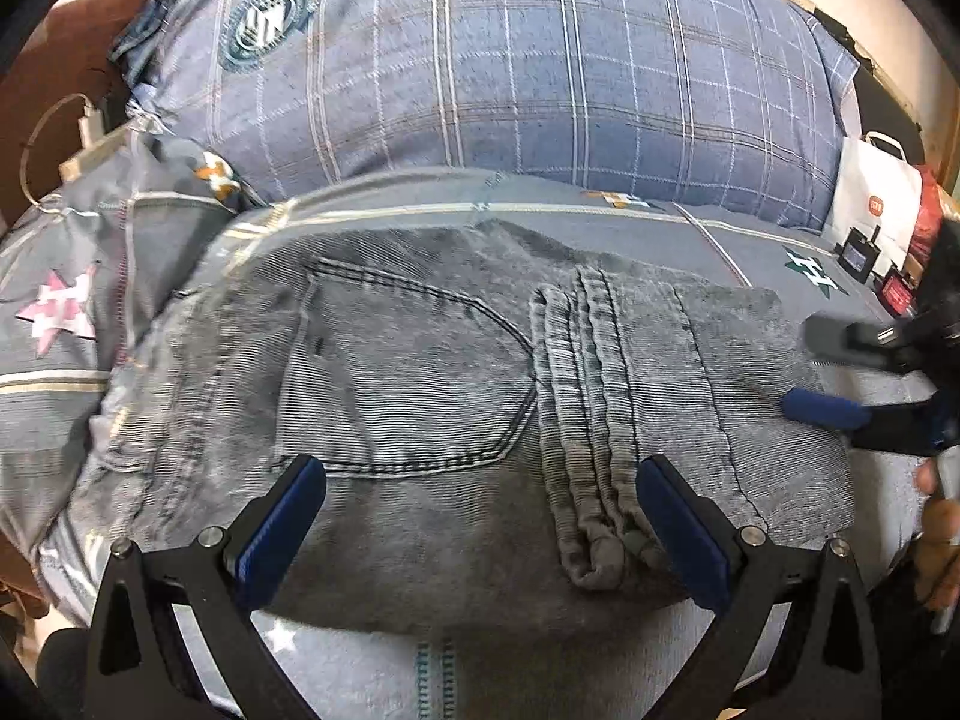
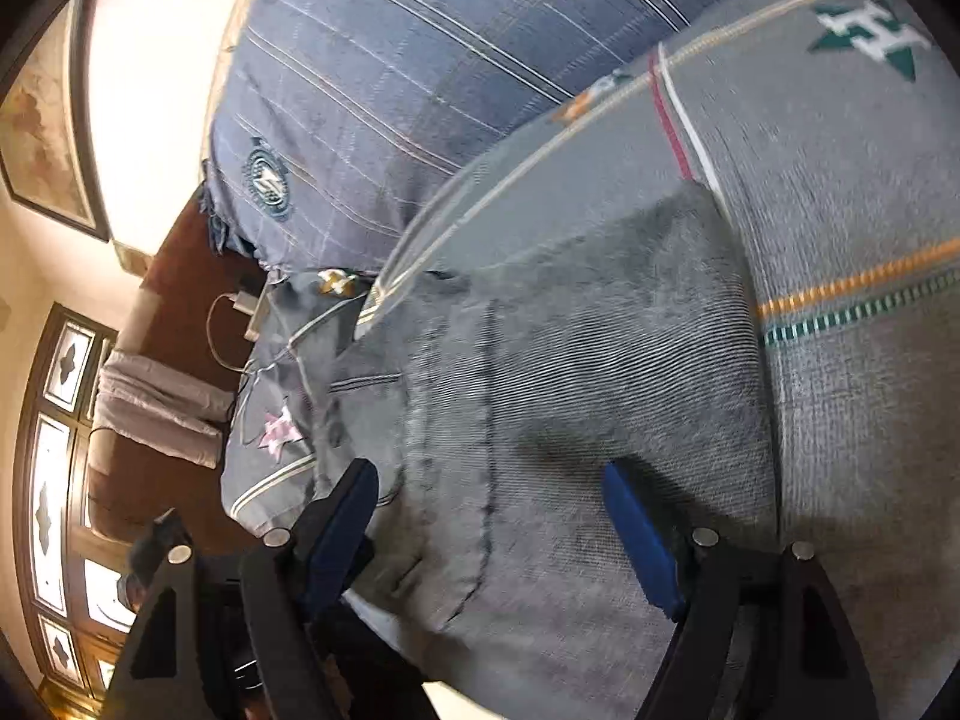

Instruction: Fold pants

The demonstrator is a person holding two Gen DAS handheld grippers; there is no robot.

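Pants (image 1: 456, 396): grey denim, folded into a compact bundle, lying flat on the bed (image 1: 738, 234) over a grey sheet with star and stripe prints. Back pocket (image 1: 408, 372) facing up at left of bundle; stacked hems (image 1: 588, 432) running down the middle, ends curled toward the near edge. Plaid blue duvet (image 1: 510, 66) heaped just behind, not touching the denim as far as can be told.

Left tongs (image 1: 480, 534): spread wide, blue pads either side of the bundle's near edge, hovering over it, pinching nothing.

Right tongs (image 2: 492, 540): also spread, above the denim, view tilted and motion-blurred; contact with cloth not clear. From the left wrist view, seen at the bundle's right edge (image 1: 840, 378), one blue pad at the fabric's border.

Beyond: white bag (image 1: 876, 192) at the far right of the bed; charger with cable (image 1: 90, 126) at left on brown furniture.
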